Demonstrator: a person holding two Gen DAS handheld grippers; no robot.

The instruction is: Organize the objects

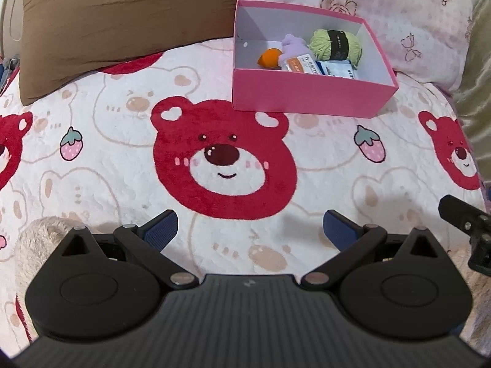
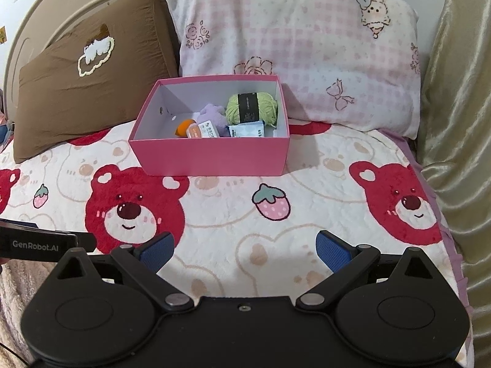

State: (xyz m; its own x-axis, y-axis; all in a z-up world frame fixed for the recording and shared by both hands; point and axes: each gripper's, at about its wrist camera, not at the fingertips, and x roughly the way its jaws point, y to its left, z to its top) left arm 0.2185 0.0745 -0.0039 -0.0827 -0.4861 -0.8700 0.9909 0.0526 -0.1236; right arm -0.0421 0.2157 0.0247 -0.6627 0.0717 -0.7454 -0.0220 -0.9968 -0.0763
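Note:
A pink open box [image 1: 307,93] [image 2: 211,156] rests on the bear-print blanket near the pillows. Inside lie a green yarn ball [image 1: 336,46] [image 2: 251,108], a purple plush toy [image 1: 293,44] [image 2: 210,113], an orange round object [image 1: 270,58] [image 2: 183,127], an orange-white packet [image 1: 302,66] [image 2: 204,132] and a blue-white packet [image 1: 337,70] [image 2: 247,130]. My left gripper [image 1: 250,230] is open over the blanket, well short of the box, with nothing between its blue pads. My right gripper [image 2: 244,251] is also open and holds nothing, low over the blanket in front of the box.
A brown pillow [image 1: 122,21] [image 2: 89,89] and a pink checked pillow [image 1: 368,9] [image 2: 300,49] lean behind the box. Shiny gold fabric [image 2: 457,116] lines the right side. The left device's body [image 2: 40,245] shows at the right view's left edge. A beige fluffy item [image 1: 40,239] lies bottom left.

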